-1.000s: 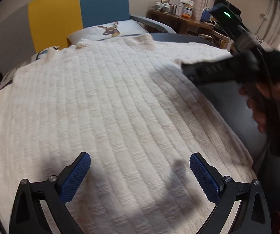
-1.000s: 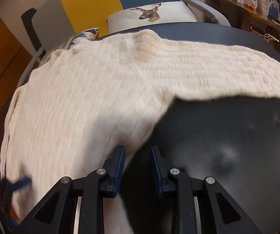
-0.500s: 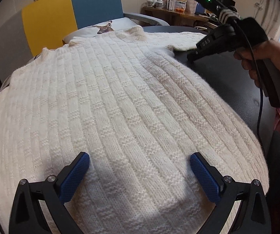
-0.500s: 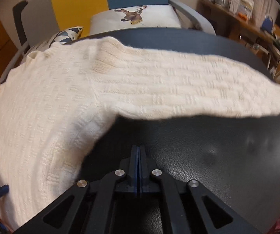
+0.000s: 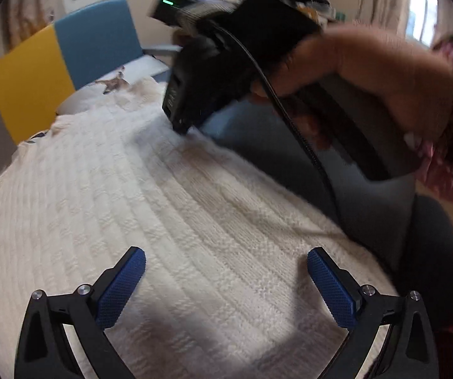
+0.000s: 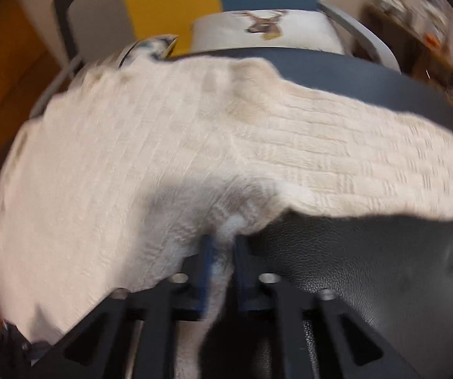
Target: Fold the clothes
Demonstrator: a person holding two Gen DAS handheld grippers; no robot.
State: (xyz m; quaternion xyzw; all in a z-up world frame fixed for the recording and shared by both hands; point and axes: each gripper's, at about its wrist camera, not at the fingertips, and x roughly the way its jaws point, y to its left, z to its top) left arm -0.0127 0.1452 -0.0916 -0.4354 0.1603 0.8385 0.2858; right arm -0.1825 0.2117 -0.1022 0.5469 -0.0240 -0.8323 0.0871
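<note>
The cream knitted sweater [image 5: 150,208] is lying spread flat across the dark bench [image 6: 368,268], its sleeve [image 6: 368,170] stretching out toward the right edge. The right hand-held gripper [image 6: 221,252] is pinching a fold of knit at the underarm, blue pads clamped on the fabric. The left hand-held gripper [image 5: 226,281] is hovering wide open over the sweater's lower part, gripping nothing. A person's hand [image 5: 368,75] is holding the right tool, blurred.
</note>
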